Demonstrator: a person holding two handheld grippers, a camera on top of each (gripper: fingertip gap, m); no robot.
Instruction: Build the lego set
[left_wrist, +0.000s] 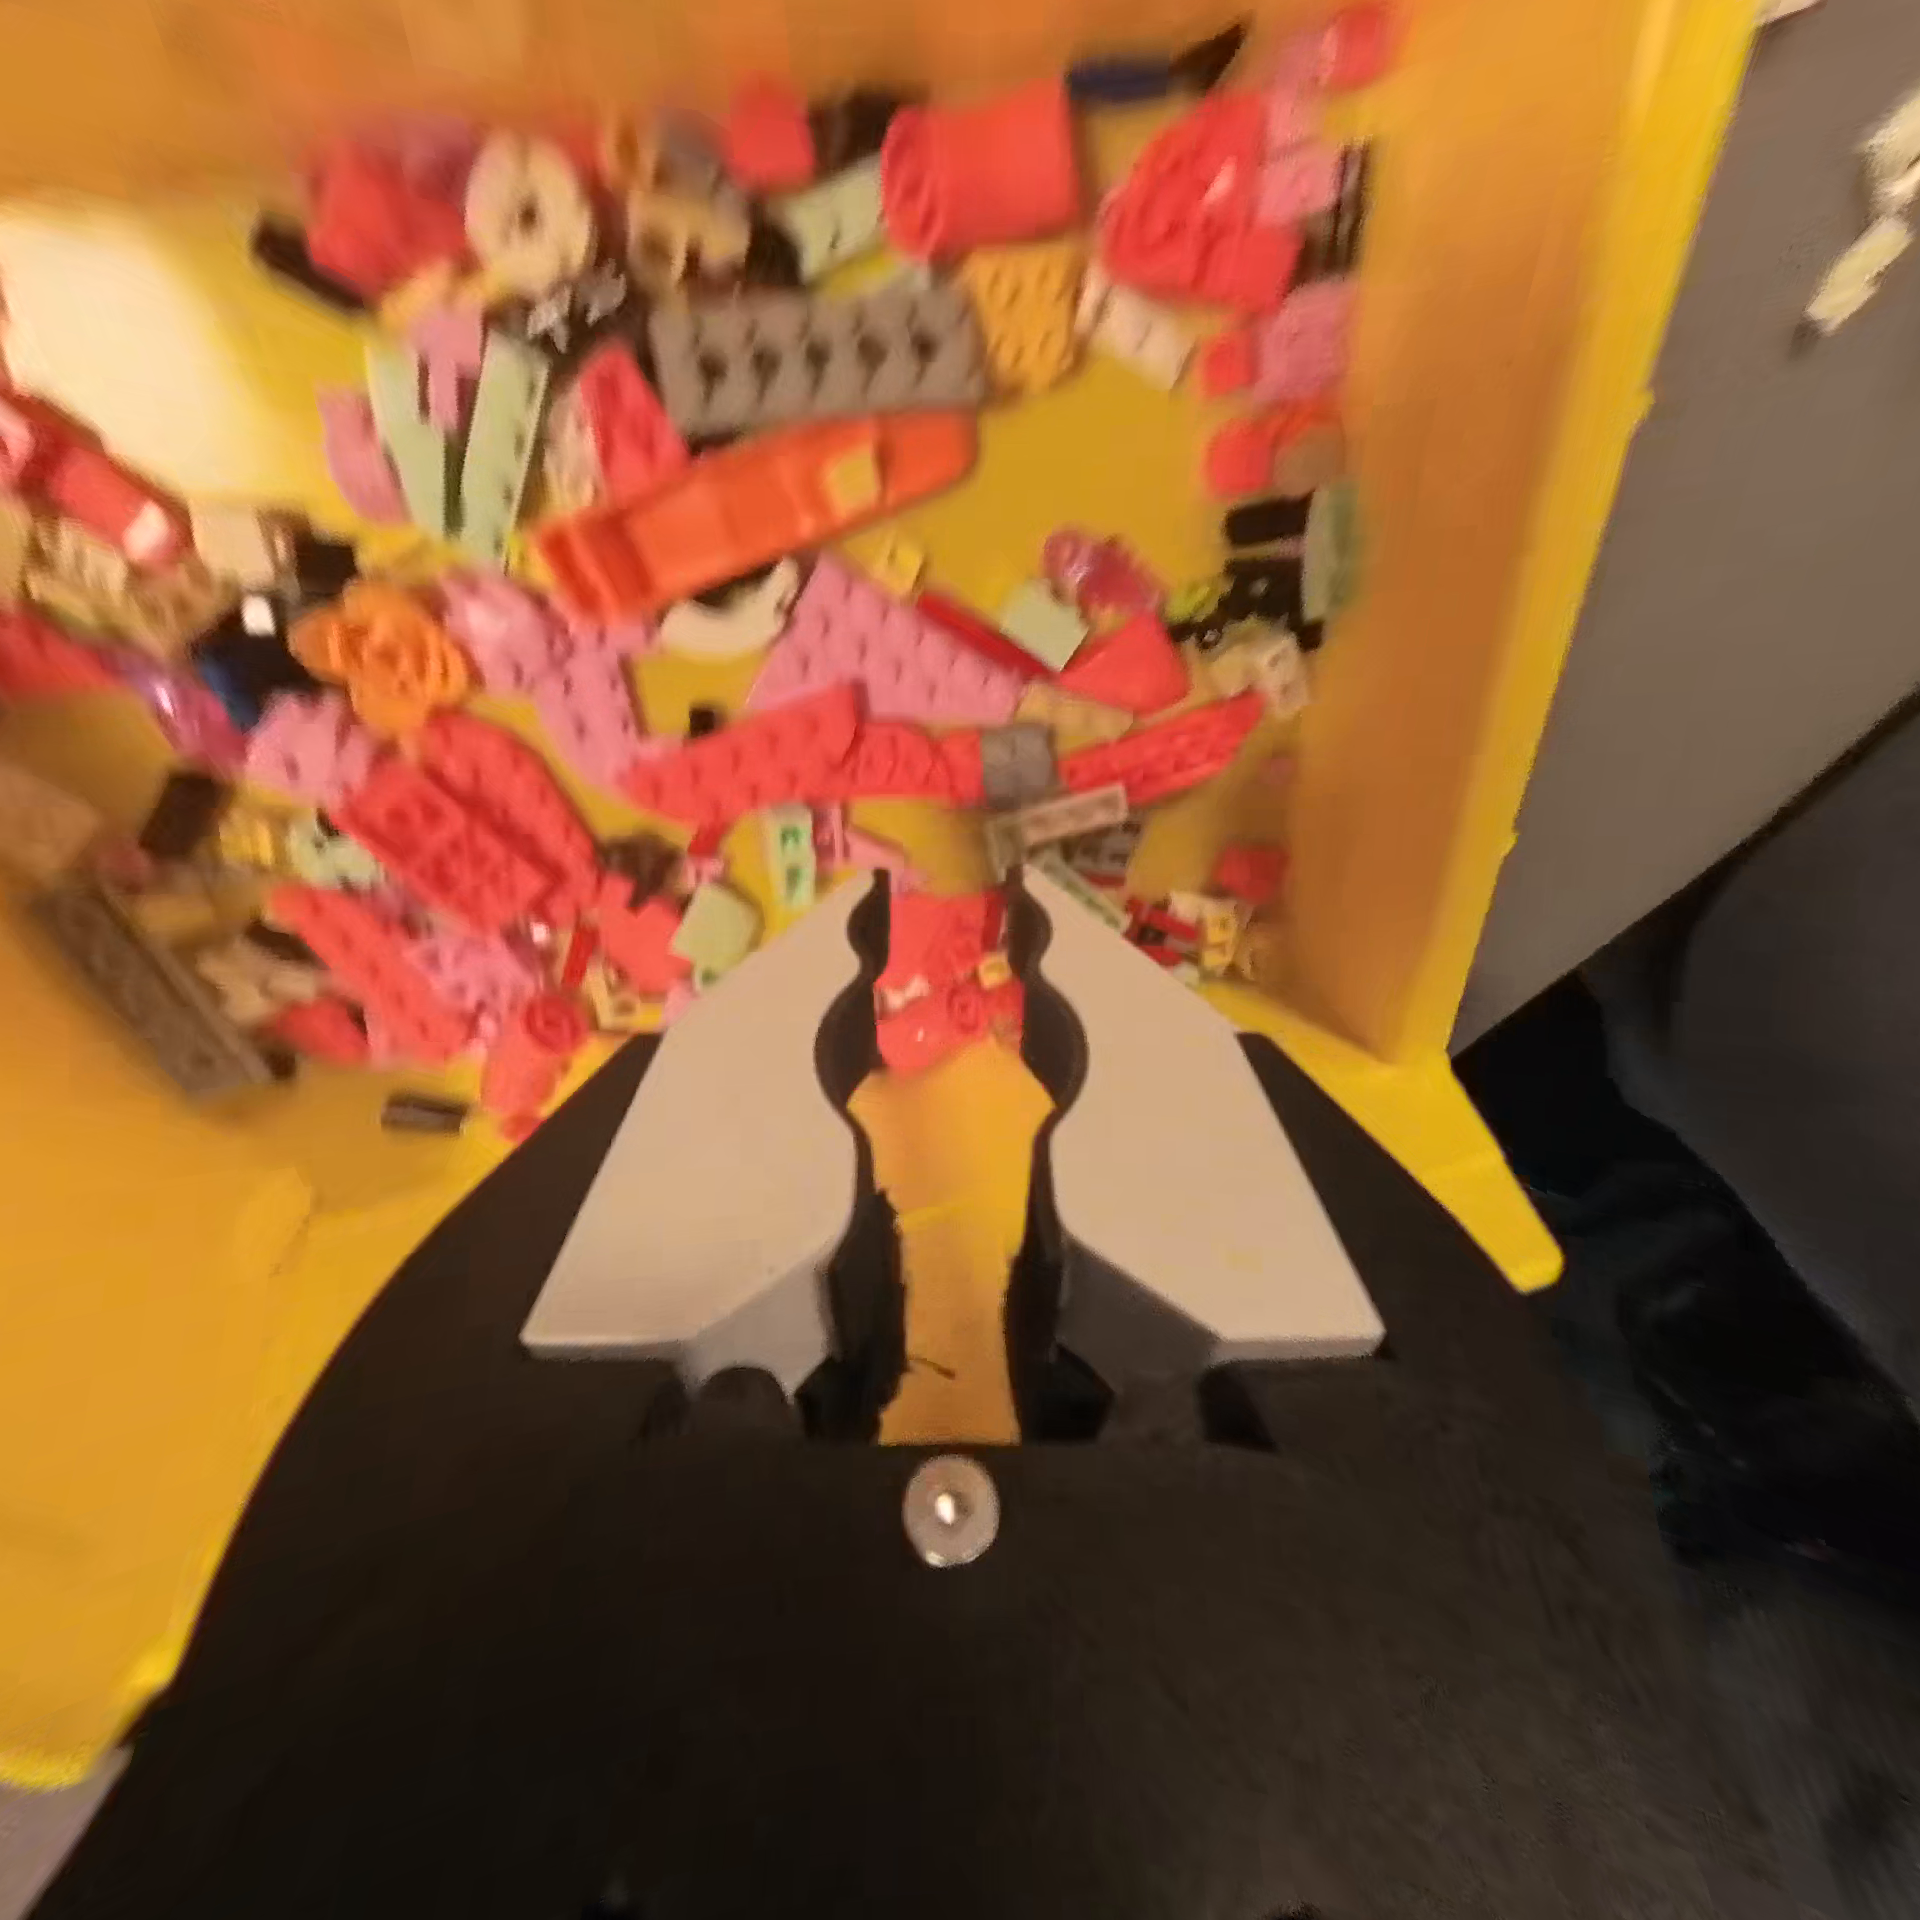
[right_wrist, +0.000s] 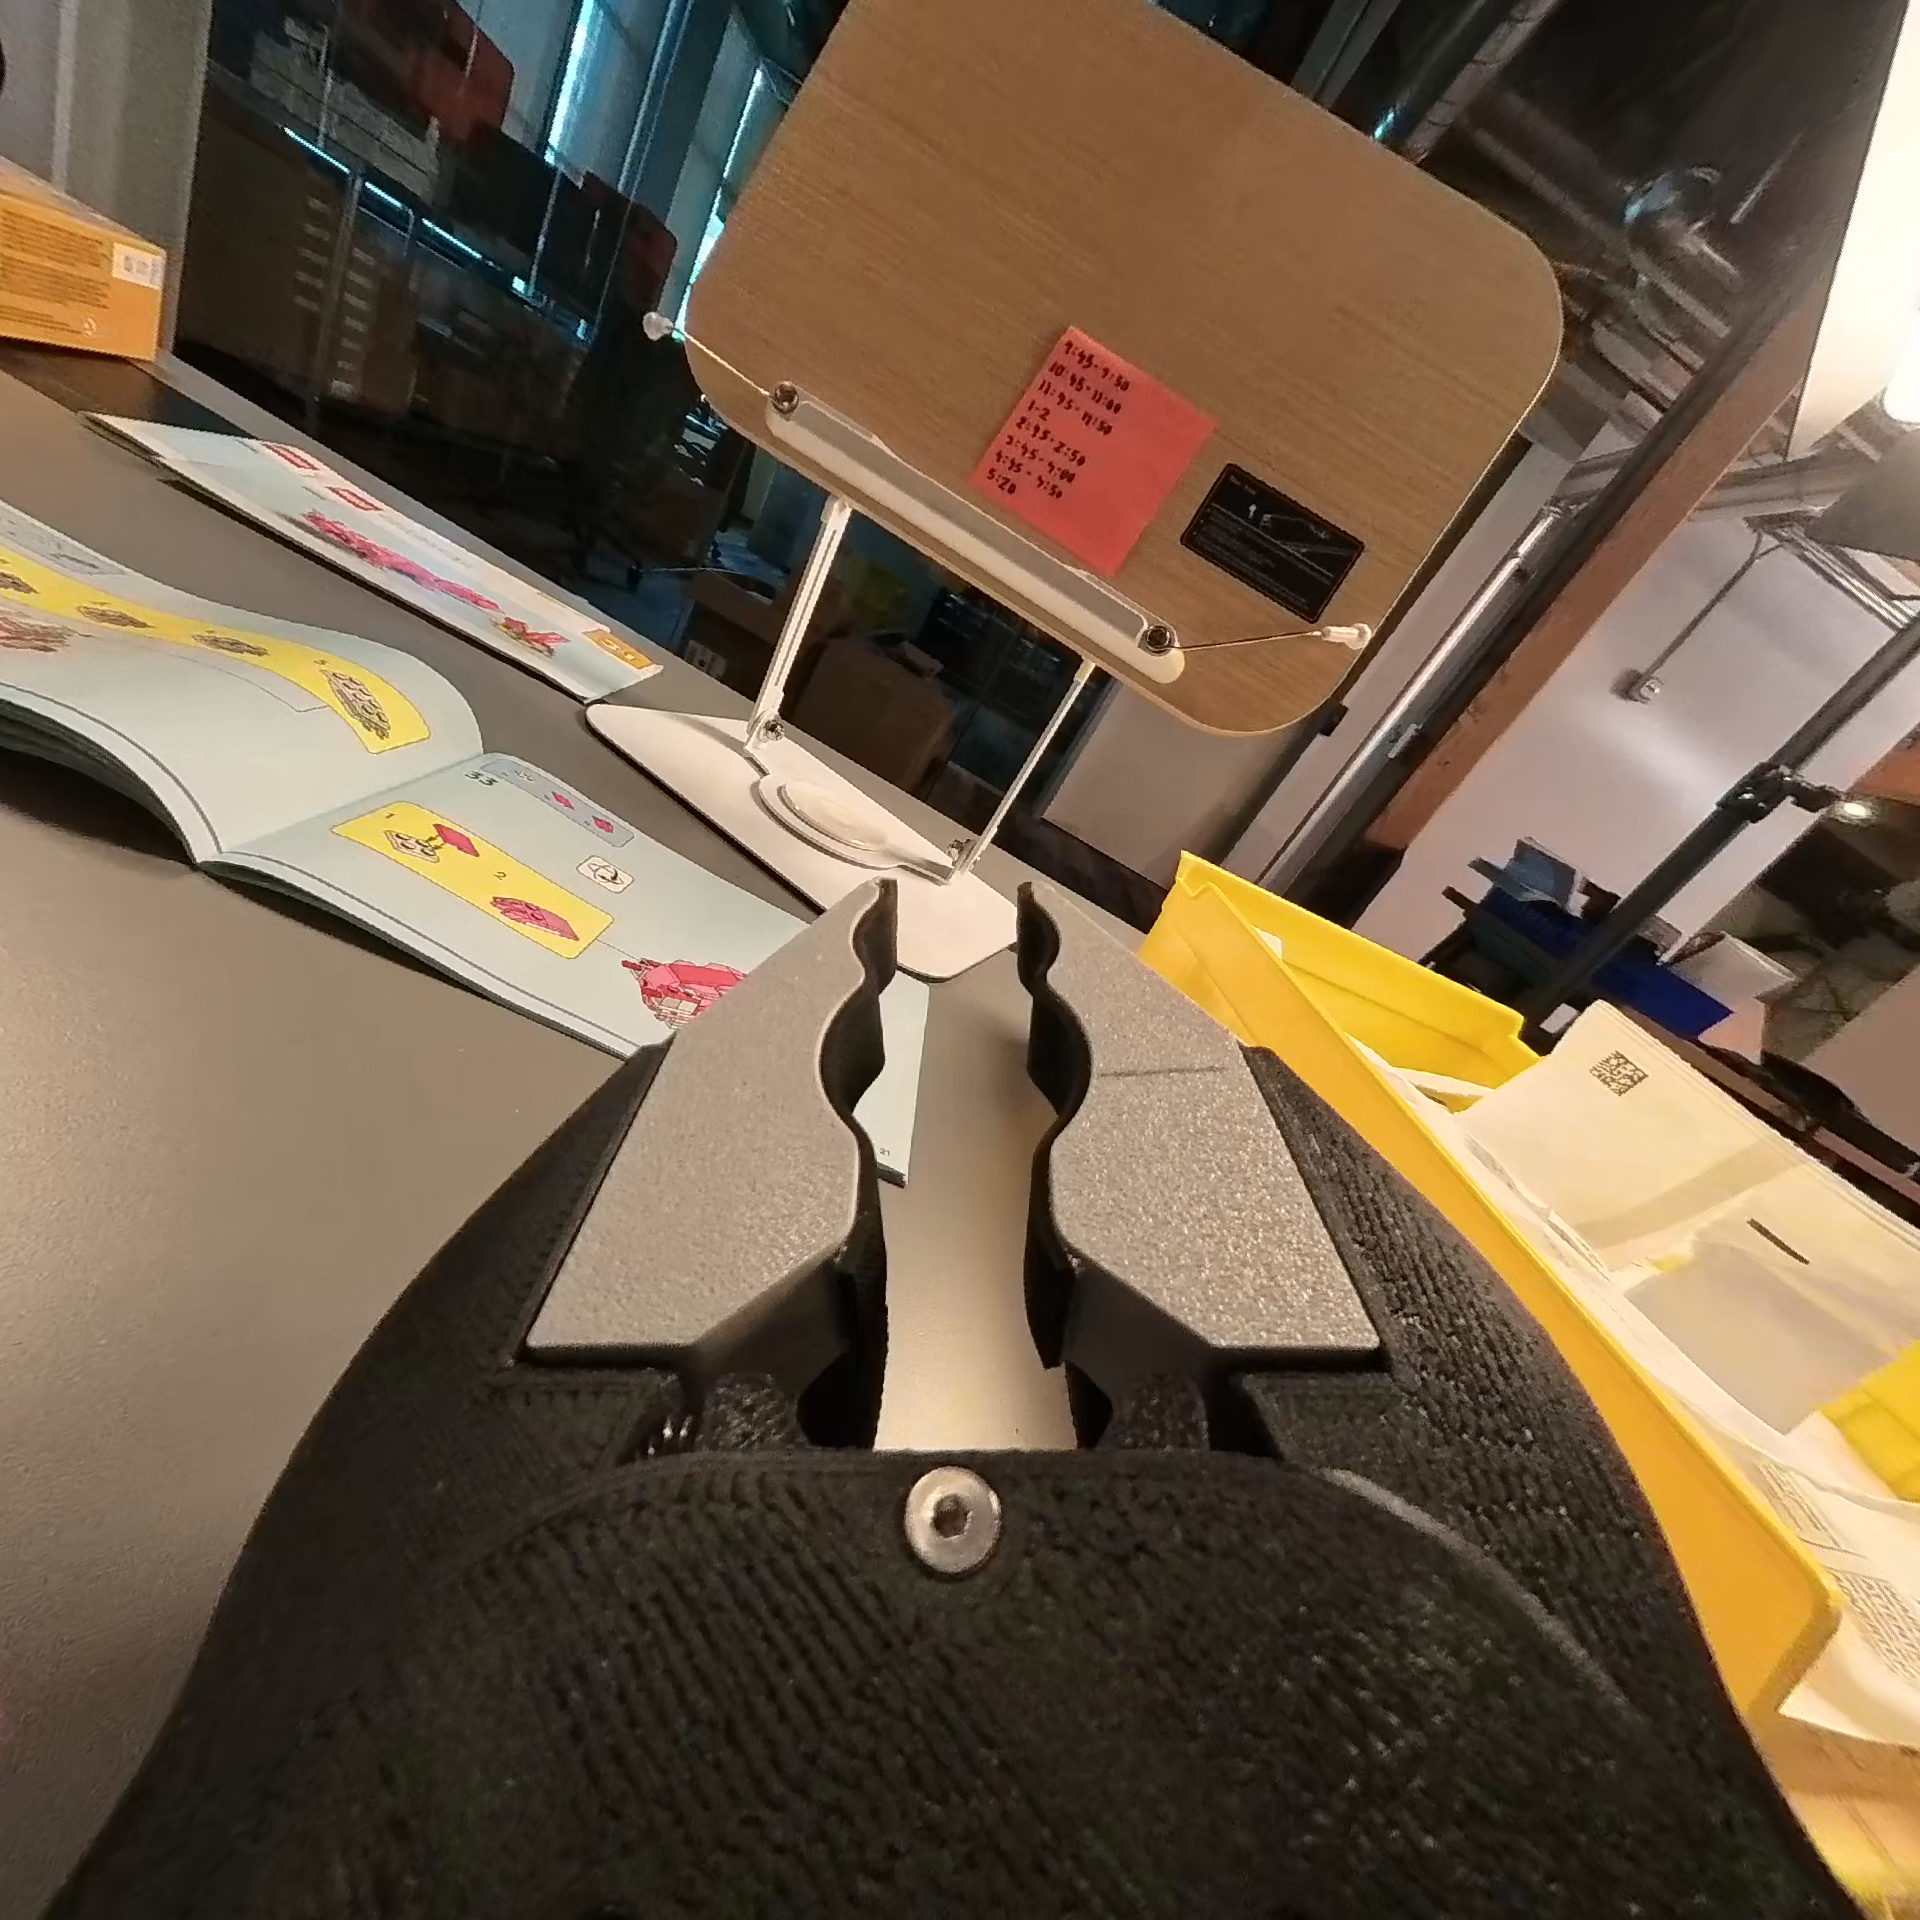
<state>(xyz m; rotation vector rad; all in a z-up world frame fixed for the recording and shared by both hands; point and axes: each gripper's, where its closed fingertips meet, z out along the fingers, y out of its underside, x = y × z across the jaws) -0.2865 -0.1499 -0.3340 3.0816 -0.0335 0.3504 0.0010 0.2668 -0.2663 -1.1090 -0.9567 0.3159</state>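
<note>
In the left wrist view, blurred by motion, the left gripper (left_wrist: 948, 883) points down into a yellow bin (left_wrist: 1382, 623) whose right wall rises along the right of the frame, with grey table beyond it. A red brick piece (left_wrist: 940, 977) shows between the fingers and fills the gap, but whether the pads press on it or it lies in the heap below — I cannot tell. The heap of bricks (left_wrist: 644, 623) crowds the upper and left frame; a long orange piece (left_wrist: 758, 509) runs from lower left to upper right. Bare yellow floor lies open at lower left. In the right wrist view, the right gripper (right_wrist: 954, 894) lies low and nearly level over the dark table (right_wrist: 208, 1091), jaws apart with nothing between them. An open instruction booklet (right_wrist: 416, 831) lies at left, a wooden book stand (right_wrist: 1039, 312) ahead, another yellow bin (right_wrist: 1351, 987) close at right — open table remains at lower left.
</note>
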